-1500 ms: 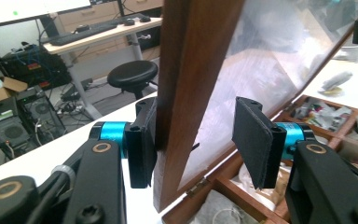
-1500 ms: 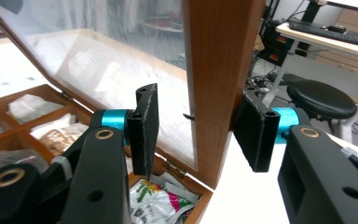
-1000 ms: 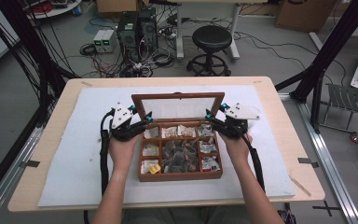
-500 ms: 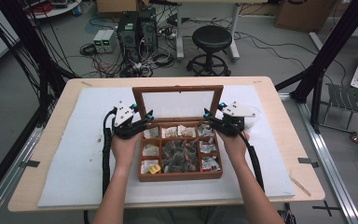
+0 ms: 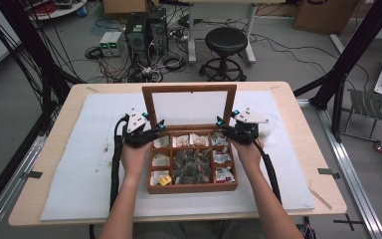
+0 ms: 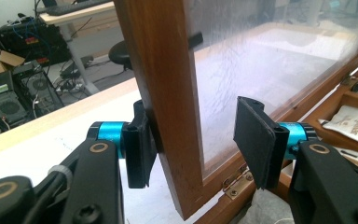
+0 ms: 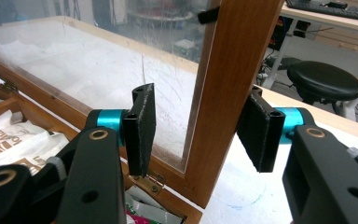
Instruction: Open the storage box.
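A wooden box of small compartments sits mid-surface on a white mat, its glass-paned lid standing upright at the far edge. The left tongs straddle the lid's left frame post, the outer pad against the wood, the inner pad clear; their jaws have just been opening. The right tongs straddle the right post, open, neither pad pressing it.

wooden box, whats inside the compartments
The wooden box holds packets in its compartments, with a dark heap in the middle; what lies beneath it is covered.
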`<action>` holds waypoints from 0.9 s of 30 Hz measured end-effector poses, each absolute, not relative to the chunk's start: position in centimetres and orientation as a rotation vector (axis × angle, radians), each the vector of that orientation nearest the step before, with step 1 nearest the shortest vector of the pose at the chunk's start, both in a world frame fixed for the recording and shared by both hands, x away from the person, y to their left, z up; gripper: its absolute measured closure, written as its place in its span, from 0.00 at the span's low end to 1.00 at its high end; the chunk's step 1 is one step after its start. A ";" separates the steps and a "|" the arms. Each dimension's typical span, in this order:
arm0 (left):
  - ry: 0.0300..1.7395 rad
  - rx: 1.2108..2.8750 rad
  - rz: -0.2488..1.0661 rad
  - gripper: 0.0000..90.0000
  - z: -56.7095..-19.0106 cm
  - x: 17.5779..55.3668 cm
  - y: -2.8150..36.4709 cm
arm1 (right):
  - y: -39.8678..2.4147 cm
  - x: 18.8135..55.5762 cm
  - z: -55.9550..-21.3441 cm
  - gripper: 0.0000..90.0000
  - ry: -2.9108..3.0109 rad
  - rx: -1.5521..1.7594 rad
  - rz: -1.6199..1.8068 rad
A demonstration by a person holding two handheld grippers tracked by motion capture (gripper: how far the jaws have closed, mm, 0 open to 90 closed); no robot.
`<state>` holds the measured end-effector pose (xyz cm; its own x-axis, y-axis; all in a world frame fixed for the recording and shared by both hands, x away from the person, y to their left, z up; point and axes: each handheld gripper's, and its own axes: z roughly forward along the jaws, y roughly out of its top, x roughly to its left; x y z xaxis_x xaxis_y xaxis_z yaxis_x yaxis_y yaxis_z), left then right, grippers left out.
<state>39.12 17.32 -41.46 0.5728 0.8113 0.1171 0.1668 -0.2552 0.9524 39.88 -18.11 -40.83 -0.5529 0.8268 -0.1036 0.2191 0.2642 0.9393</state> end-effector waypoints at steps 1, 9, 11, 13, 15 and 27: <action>0.811 1.751 0.764 0.54 -41.5 39.2 17.3 | -18.1 40.0 -40.9 0.56 1.934 0.943 1.291; 0.825 1.787 0.742 0.54 -42.2 39.7 17.4 | -18.1 40.5 -41.6 0.56 1.960 0.981 1.288; 0.829 1.780 0.735 0.54 -42.3 39.8 17.4 | -18.1 40.7 -41.7 0.56 1.964 0.986 1.294; 0.830 1.778 0.732 0.54 -42.3 39.8 17.4 | -18.1 40.7 -41.8 0.56 1.967 0.993 1.295; 0.833 1.785 0.731 0.54 -42.5 40.0 17.4 | -18.1 40.9 -42.0 0.56 1.975 0.999 1.287; 0.846 1.783 0.696 0.52 -42.9 40.4 17.6 | -18.2 41.3 -42.6 0.57 2.009 1.049 1.278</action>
